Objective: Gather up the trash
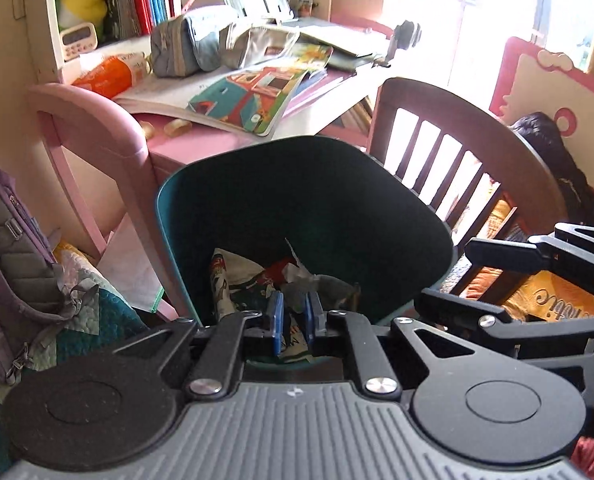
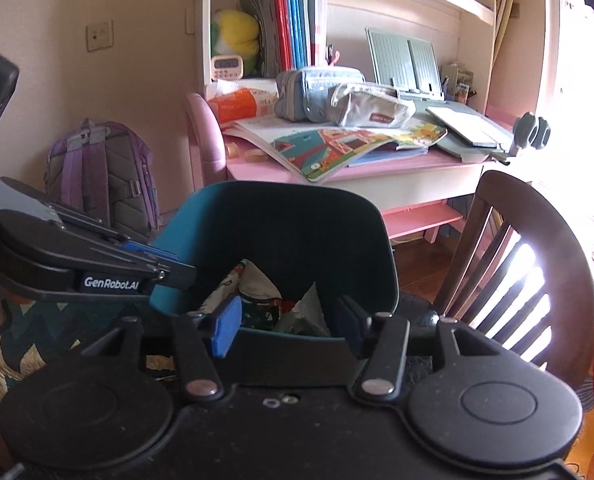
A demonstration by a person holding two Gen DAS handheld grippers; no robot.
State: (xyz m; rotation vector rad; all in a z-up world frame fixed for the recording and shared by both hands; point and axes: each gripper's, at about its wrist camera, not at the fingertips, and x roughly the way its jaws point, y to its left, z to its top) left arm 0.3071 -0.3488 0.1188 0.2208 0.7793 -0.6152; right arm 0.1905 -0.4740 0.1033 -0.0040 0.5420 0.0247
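Presently, by label:

Bin: dark teal plastic waste bin [image 2: 281, 220] fills the centre of both views, tipped so its mouth faces the cameras, likely so trash drops in easily.
Trash: crumpled printed wrappers and paper scraps [image 2: 257, 296] lie in the bin's bottom, just above the lower middle of each frame.
Left tongs [image 1: 295, 318]: blue pads nearly together with nothing visibly pinched; in the right wrist view they reach in from the left edge and touch the bin's left rim, probably steadying it, though a grip cannot be confirmed.
Right tongs [image 2: 287, 324]: standing apart and empty over the bin's near rim, which reads as a piece already let go.
Counter: pink counter [image 2: 377, 168], upper centre, carries a colourful open picture book [image 2: 337, 148] and grey fabric pencil cases [image 2: 337, 100]; more trash may remain there.
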